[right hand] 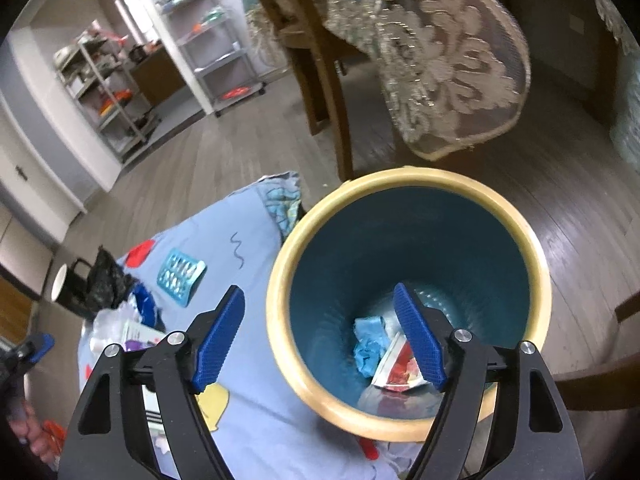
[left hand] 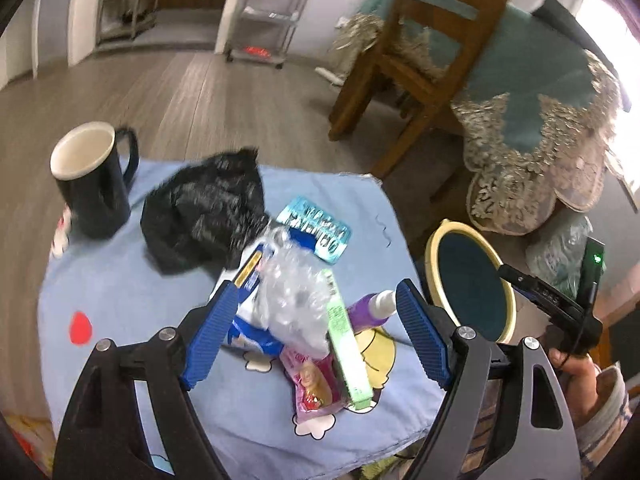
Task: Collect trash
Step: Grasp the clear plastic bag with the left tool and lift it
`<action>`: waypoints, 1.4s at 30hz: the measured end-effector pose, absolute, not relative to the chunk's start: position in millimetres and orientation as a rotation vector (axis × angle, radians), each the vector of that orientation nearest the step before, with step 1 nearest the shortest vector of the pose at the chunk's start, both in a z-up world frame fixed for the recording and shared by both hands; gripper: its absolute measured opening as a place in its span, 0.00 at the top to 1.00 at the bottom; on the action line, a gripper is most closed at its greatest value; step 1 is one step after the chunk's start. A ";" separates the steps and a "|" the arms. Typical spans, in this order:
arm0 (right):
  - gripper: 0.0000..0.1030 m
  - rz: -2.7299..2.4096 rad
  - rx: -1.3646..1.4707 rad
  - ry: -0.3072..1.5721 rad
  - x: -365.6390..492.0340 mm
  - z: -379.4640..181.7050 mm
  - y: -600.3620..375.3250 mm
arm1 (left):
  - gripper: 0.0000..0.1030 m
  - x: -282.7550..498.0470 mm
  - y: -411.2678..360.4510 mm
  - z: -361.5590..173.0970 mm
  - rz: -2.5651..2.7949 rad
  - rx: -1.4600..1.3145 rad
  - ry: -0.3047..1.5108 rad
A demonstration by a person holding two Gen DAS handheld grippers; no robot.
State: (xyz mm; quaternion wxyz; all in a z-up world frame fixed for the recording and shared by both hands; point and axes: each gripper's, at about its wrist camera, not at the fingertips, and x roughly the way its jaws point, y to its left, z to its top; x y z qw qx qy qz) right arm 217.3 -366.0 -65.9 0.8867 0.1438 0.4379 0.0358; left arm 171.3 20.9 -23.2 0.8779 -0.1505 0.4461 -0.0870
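A pile of trash lies on the blue cloth: a crumpled clear plastic bag, a green box, a pink wrapper, a purple bottle, a teal blister pack and a black plastic bag. My left gripper is open, its fingers either side of the clear bag and green box. My right gripper is open and empty above the teal bin, which holds a blue scrap and a red-white wrapper.
A black mug stands at the cloth's far left. The bin stands beside the cloth's right edge. A wooden chair and a lace-covered table stand behind. Shelving carts line the far wall.
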 end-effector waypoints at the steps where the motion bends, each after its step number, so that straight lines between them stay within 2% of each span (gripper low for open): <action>1: 0.25 0.083 0.289 0.911 217.0 -65.2 -363.3 | 0.23 172.5 20.5 -26.8 -0.173 -0.307 0.938; 8: 0.25 0.137 0.232 0.922 214.8 -65.4 -344.2 | 0.24 185.7 6.7 -47.6 -0.179 -0.237 0.993; 10: 0.25 0.144 0.224 0.927 214.3 -66.9 -342.0 | 0.25 189.7 3.4 -56.1 -0.173 -0.218 1.020; 13: 0.25 0.151 0.220 0.933 213.8 -67.8 -340.2 | 0.33 194.5 4.0 -69.7 -0.161 -0.209 1.063; 15: 0.25 0.157 0.216 0.931 212.7 -67.0 -339.4 | 0.46 196.4 3.8 -78.5 -0.162 -0.204 1.086; 17: 0.25 0.168 0.212 0.929 212.0 -66.2 -336.8 | 0.53 197.4 2.9 -85.6 -0.174 -0.208 1.107; 18: 0.25 0.175 0.211 0.930 211.9 -66.0 -335.7 | 0.62 197.5 2.1 -88.9 -0.180 -0.208 1.113; 19: 0.25 0.182 0.211 0.931 211.5 -65.9 -334.8 | 0.66 197.5 1.9 -90.5 -0.183 -0.206 1.117; 21: 0.25 0.202 0.211 0.932 210.6 -65.6 -330.3 | 0.85 197.6 4.1 -91.1 -0.185 -0.216 1.120; 23: 0.25 0.235 0.216 0.927 209.4 -63.5 -326.2 | 0.93 196.2 8.2 -87.0 -0.173 -0.224 1.114; 31: 0.25 0.386 0.207 0.901 213.4 -44.2 -287.0 | 0.94 183.8 41.2 -49.3 -0.066 -0.303 0.997; 42: 0.22 0.536 0.169 0.985 242.5 -17.8 -164.2 | 0.94 161.5 104.8 12.1 0.105 -0.436 0.751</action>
